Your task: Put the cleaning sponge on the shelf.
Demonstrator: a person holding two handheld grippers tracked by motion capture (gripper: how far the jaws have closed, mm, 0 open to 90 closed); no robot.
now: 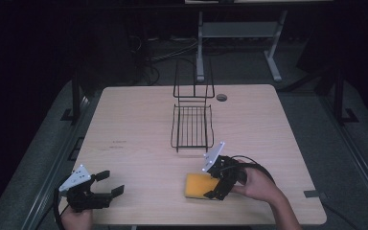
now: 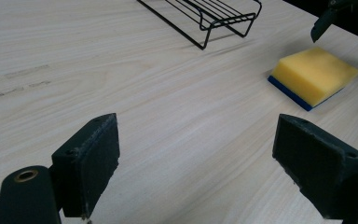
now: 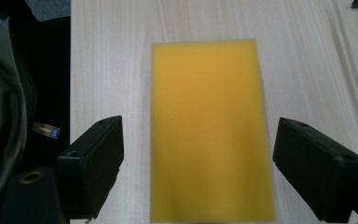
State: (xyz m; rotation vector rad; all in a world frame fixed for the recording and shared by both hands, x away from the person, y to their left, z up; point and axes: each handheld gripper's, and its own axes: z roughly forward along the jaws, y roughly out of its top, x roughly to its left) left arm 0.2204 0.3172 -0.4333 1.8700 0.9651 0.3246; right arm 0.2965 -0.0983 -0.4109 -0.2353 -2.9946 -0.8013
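Right gripper view is showing me the yellow sponge [image 3: 209, 126] lying flat on the pale wooden table [image 3: 112, 70], lengthwise between my two black jaws, which are standing wide apart with a strip of bare wood showing on either side of it, so nothing is being gripped. I am seeing the table's edge just off the left jaw, with dark floor beyond. From the high view, I am holding the right gripper [image 1: 210, 190] low over the sponge [image 1: 196, 184] near the front edge of the table [image 1: 134, 124], right of centre, with my hand [image 1: 258, 186] behind it and its cable looping over the wrist. I am resting the left gripper [image 1: 117, 184] at the front left corner, well apart from the sponge, its jaws likewise spread and holding nothing. Left gripper view is looking across bare wood between those parted jaws; farther off to the right the sponge [image 2: 314, 74] is showing a thin blue layer along its underside, and one dark fingertip of the right gripper [image 2: 324, 23] is hanging just above its far corner. Farthest out, toward the back of the table, a black wire rack [image 1: 191, 122] is standing empty, and beside its raised back a small round hole [image 1: 222, 97] is sitting in the tabletop.
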